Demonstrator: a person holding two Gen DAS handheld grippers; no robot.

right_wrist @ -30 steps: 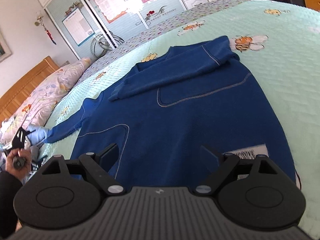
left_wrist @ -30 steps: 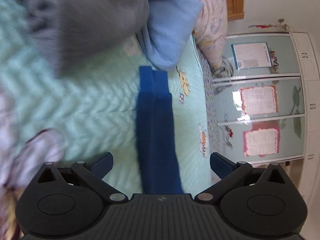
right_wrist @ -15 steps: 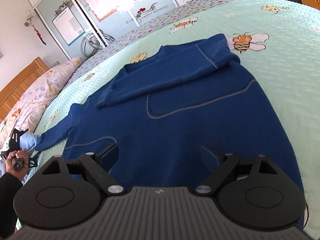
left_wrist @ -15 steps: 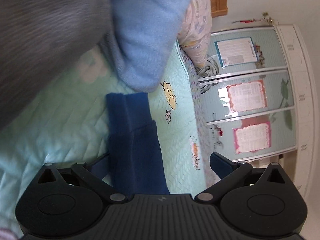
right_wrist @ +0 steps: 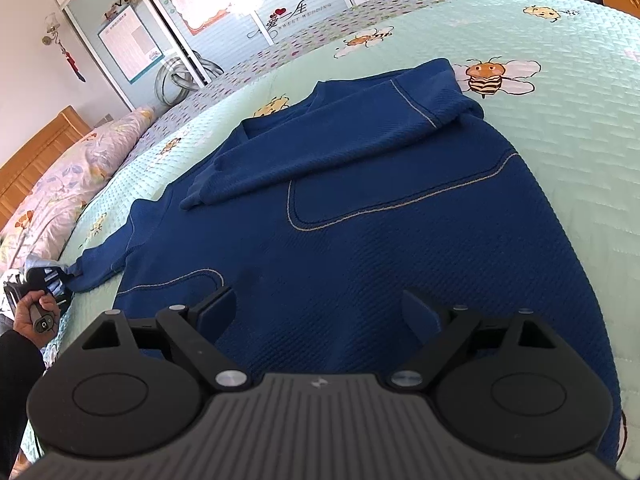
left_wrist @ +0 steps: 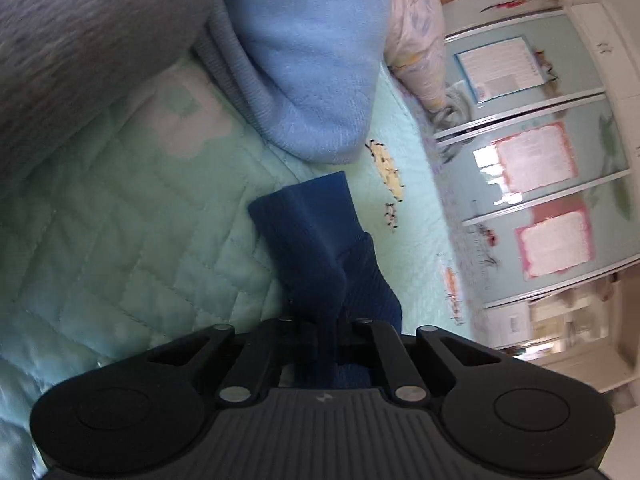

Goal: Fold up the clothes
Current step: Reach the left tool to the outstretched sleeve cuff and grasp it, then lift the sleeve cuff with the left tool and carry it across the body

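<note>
Left tool (left_wrist: 328, 336) has clamped the sleeve cuff (left_wrist: 308, 232) to fold it inward; right tool (right_wrist: 316, 308) hovers released over the blue sweater (right_wrist: 380, 220).

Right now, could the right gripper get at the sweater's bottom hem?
Probably yes. The right gripper hangs open just above the sweater near its hem, and nothing lies between them. The left gripper is shut on the far sleeve.
</note>
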